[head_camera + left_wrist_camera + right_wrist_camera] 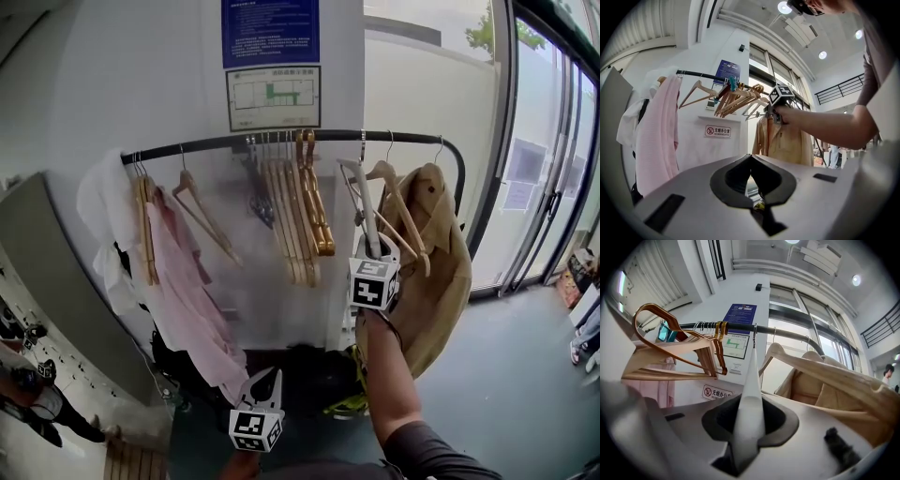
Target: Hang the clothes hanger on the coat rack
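Note:
A black rail [281,139] of the coat rack runs across the wall at head height. My right gripper [372,248] is raised to it, pointing level, and is shut on a white plastic hanger [361,202]. In the right gripper view the white hanger [752,371] stands upright between the pads of the right gripper [752,401]. Its metal hook [754,329] is up at the rail [736,326]; whether it rests there is unclear. My left gripper [265,377] hangs low in front of the rack. The left gripper [750,159] is shut and empty.
A bunch of wooden hangers [295,206] hangs just left of the white one, and a wooden hanger with a tan coat [436,253] hangs just right. A pink garment [187,281] is further left. Glass doors [544,187] stand at the right, a grey panel [56,281] at the left.

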Motion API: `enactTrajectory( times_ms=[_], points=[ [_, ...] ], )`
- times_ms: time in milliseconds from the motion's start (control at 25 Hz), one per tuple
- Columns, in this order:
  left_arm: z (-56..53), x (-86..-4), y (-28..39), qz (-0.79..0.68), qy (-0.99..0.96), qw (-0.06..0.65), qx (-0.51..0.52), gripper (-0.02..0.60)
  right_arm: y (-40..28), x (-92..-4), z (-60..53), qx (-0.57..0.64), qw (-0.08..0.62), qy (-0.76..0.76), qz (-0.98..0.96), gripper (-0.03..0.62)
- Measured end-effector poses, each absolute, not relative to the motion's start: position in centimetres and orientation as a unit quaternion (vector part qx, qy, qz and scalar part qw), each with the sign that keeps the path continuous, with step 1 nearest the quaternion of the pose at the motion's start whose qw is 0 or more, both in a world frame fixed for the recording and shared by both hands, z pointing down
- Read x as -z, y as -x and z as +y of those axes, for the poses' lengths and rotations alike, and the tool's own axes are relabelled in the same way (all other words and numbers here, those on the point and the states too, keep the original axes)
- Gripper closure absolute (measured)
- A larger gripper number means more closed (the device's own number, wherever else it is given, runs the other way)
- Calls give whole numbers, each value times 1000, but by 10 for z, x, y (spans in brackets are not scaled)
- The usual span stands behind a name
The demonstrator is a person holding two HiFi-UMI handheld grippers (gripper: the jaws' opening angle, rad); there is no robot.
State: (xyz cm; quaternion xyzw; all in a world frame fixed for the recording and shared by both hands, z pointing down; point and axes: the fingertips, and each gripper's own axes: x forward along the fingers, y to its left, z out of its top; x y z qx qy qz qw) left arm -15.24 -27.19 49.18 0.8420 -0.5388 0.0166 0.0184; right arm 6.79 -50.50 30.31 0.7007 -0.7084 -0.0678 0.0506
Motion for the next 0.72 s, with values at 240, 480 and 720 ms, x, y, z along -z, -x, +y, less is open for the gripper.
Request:
enactTrajectory(
  times_ms=[240,480,720],
  points=[
    [-270,-489,145,-541,-841,17,-15,572,-66,-302,-503,75,41,-689,-720,507],
    [-263,-492,138,-542,-840,17,-22,572,-64,-291,-475,118,1,-669,-734,432],
    [-265,-493,128,-538,-842,22,-25,572,-67,-292,-419,150,-26,-648,-746,410]
  ],
)
